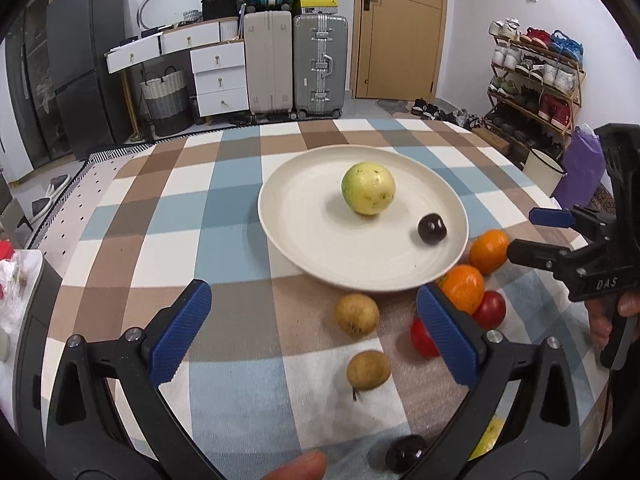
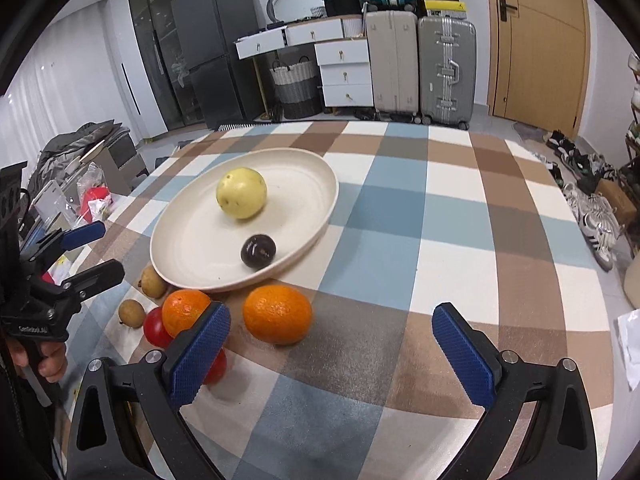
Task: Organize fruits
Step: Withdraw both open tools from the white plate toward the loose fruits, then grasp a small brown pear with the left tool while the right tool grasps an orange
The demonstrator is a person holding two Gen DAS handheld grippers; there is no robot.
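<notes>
Here, both claws spread wide, gripping nothing. Right claw (image 2: 331,354) nearer the loose orange (image 2: 277,314) lying just ahead and slightly left on the worktop (image 2: 440,220), beside the plate (image 2: 180,256); left claw (image 1: 314,332) facing small brown fruits (image 1: 357,315).

Oranges (image 2: 277,314) two, tomatoes (image 1: 490,309) two, plate (image 1: 304,240) one.

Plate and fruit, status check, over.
Left gripper open, right gripper open, both empty. Plate holds yellow-green fruit and dark plum. Oranges still on cloth. Nothing blocking.
</notes>
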